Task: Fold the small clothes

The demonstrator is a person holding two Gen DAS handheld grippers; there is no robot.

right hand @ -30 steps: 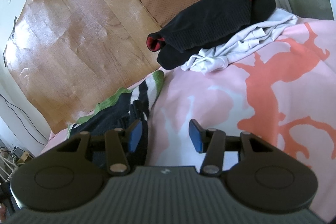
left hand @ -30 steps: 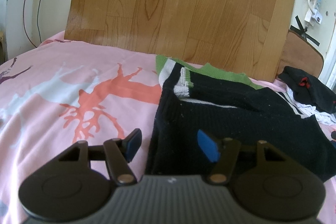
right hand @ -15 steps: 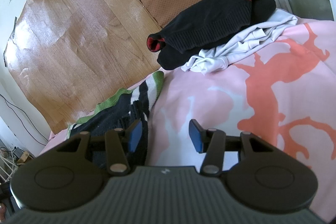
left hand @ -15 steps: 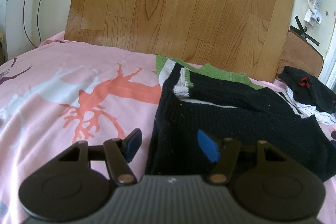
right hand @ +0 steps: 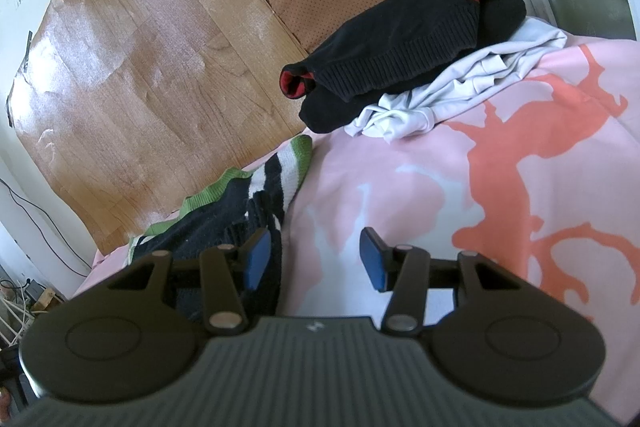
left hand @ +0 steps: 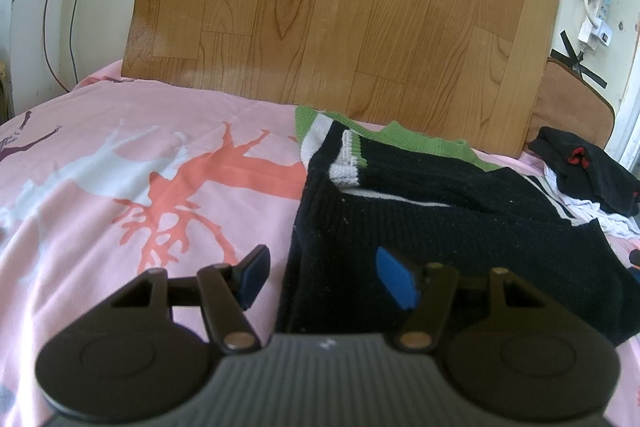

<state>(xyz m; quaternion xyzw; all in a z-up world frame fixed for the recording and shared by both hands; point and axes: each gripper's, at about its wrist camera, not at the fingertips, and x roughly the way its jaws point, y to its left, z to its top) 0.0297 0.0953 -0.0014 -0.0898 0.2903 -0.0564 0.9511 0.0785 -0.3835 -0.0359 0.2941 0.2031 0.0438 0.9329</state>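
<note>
Sweater (left hand: 440, 227), black knit w/ green + white striped trim, lies spread on the pink bed sheet (left hand: 120, 195) near the wood-grain panel (left hand: 340, 7). Left gripper (left hand: 328, 277) sits over its near-left edge, fingers (left hand: 394, 283) about half apart, nothing pinched; right gripper (right hand: 316, 259) same, half-spread and empty, one pad just by the sweater's right edge, the other over bare sheet. Farther right: black garment w/ red cuffs (right hand: 400, 43) piled on white cloth (right hand: 460, 87).
</note>
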